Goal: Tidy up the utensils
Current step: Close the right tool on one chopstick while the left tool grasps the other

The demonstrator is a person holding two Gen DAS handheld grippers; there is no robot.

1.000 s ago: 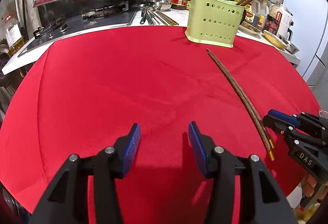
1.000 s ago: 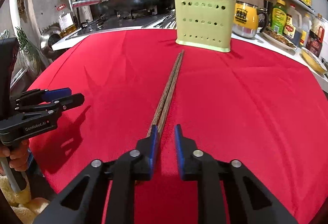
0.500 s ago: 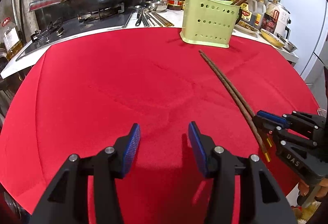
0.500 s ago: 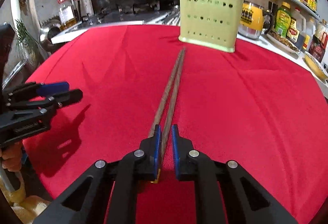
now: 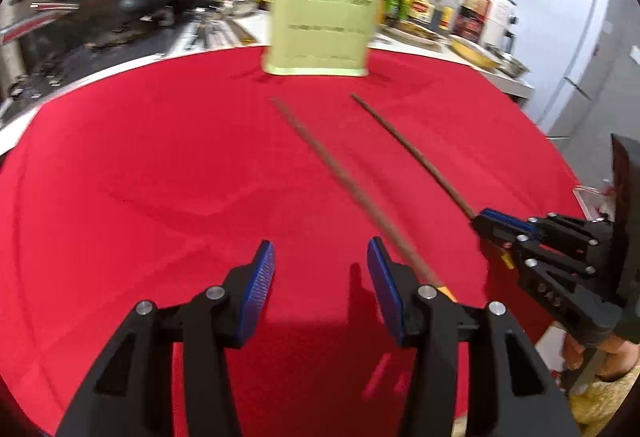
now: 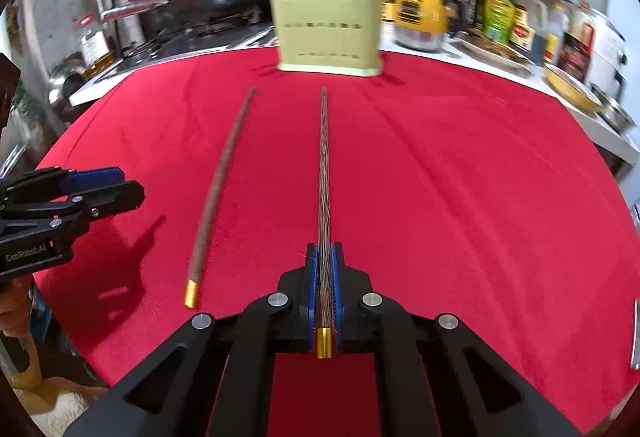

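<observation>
Angled down over the desk, the right claw (image 6: 324,269) is pinched on a dark wooden chopstick with a gold cap (image 6: 323,173), its tip pointing toward the far holder. The left claw (image 5: 320,277) hangs spread and empty — a second matching chopstick (image 5: 352,189) lies on the red cloth (image 5: 160,157) just beside it. Beyond stands a pale green perforated utensil holder (image 6: 328,29) with chopsticks upright, kitchen bottles behind.
</observation>
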